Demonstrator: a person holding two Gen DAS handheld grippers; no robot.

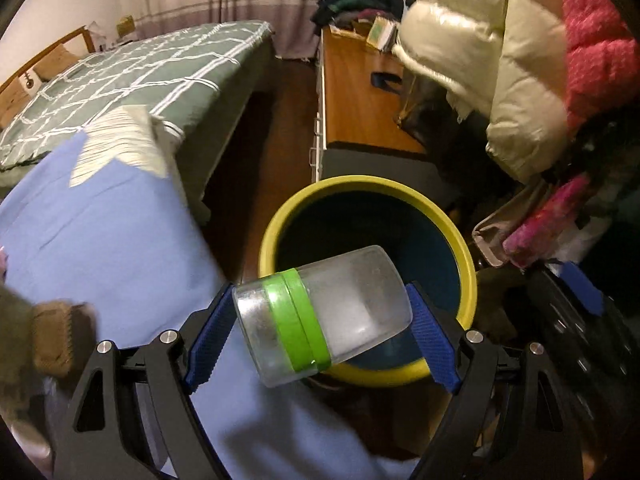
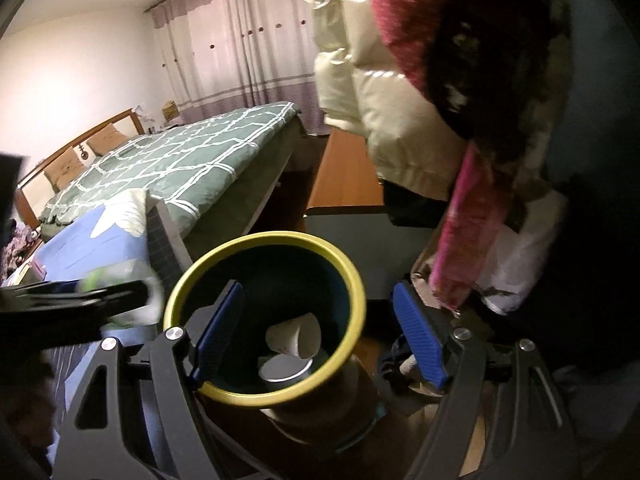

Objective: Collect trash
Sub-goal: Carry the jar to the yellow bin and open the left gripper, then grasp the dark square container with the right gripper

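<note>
From my left wrist camera I saw the left gripper (image 1: 322, 316) clenched on a clear plastic jar (image 1: 324, 314) with a green band around it, one blue pad pressed against each end so the jar lay tilted on its side between the fingers. It hung over the near rim of the trash bin (image 1: 468, 276), a round bin with a yellow lip and a dark blue inside, and part of the jar overlapped the opening from where I looked. To the left of the bin lay a light blue sheet (image 1: 108, 240), and beyond it a bed with a green checked cover (image 1: 132, 76). A wooden desk (image 1: 356, 100) stood behind the bin, and a cream puffer jacket (image 1: 480, 40) and a pink fleece garment (image 1: 596, 52) hung at the upper right. From my right wrist camera the right gripper (image 2: 320, 336) stood released with nothing between its blue pads, poised above the same trash bin (image 2: 352, 264). Down inside the bin I could see a white paper cup (image 2: 294, 336) lying on its side, with a second pale round item just below it that I could not identify. At the left edge of that view the left gripper (image 2: 72, 300) showed only as a dark blur, with a smear of green and clear plastic at its tip.
</note>
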